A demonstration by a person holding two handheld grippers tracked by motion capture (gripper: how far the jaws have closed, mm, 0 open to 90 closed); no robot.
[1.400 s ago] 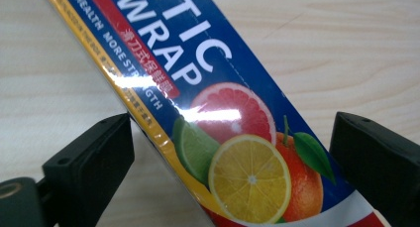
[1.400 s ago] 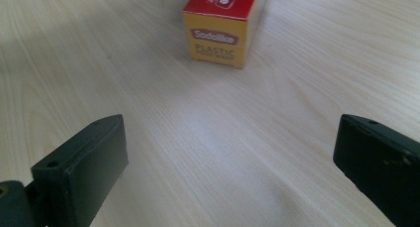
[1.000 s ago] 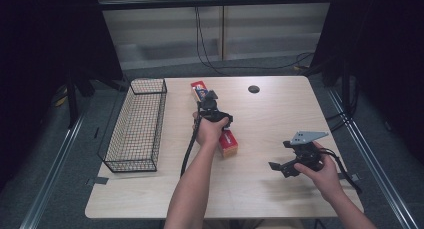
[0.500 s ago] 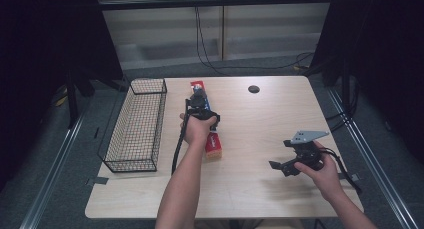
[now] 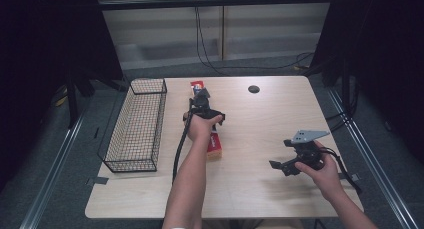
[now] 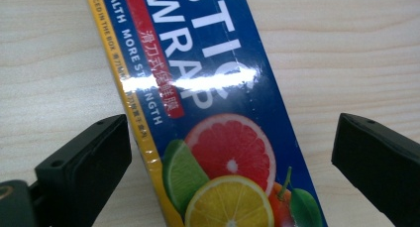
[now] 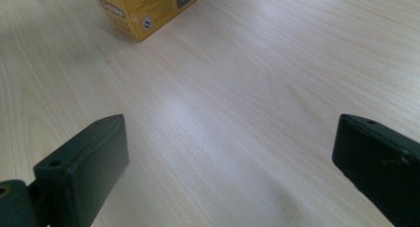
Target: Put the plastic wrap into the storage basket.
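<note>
The left gripper [image 6: 230, 152], jaws wide, straddles the plastic wrap box [image 6: 208, 113] mid-table; square up to its long sides, then close.

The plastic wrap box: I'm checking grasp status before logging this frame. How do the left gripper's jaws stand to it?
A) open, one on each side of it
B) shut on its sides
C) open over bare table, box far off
A: in the left gripper view the jaws stand wide apart with the plastic wrap box between them, untouched by the left gripper.
</note>
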